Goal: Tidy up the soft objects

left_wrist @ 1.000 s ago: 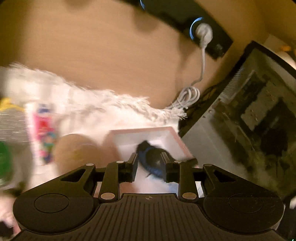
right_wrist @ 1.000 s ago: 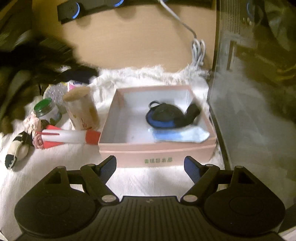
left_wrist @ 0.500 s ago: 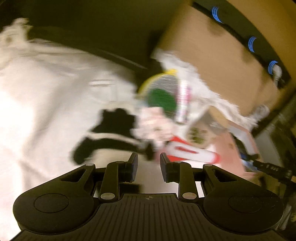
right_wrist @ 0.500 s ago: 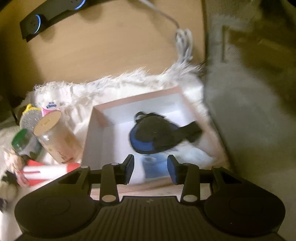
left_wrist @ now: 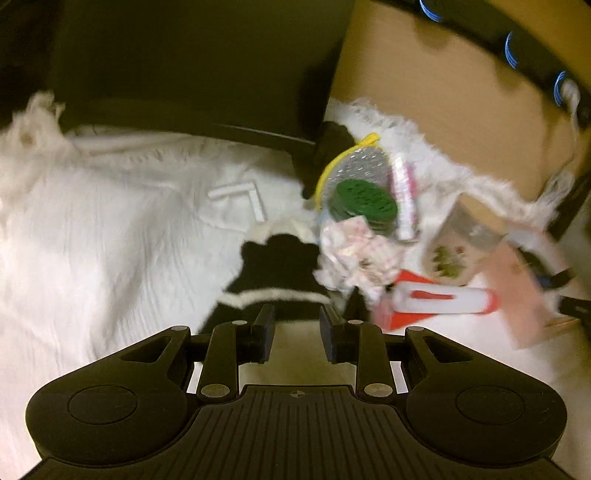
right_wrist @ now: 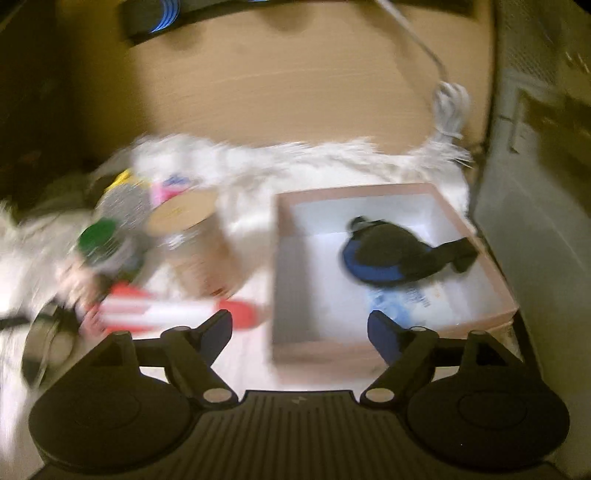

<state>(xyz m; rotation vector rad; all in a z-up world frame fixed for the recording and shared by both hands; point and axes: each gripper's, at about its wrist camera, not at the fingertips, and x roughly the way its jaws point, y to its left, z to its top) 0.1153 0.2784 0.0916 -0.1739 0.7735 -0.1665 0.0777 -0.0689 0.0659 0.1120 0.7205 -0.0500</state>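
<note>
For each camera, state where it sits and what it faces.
Left wrist: rides the left gripper, facing the black-and-white plush; its fingers show, open and empty.
Right wrist: rides the right gripper, facing the pink box holding a black-and-blue item; fingers wide open.
Shared: green lid, red-and-white tube, white fluffy cloth.

warm yellowish light is falling on a wooden counter (right_wrist: 295,96), and a white fringed rug (left_wrist: 92,240) is covering much of it. a black power strip (right_wrist: 155,14) is lying along the far edge, a white cable (right_wrist: 448,107) is trailing from it, and a grey cabinet (right_wrist: 535,221) is standing to the right.
</note>
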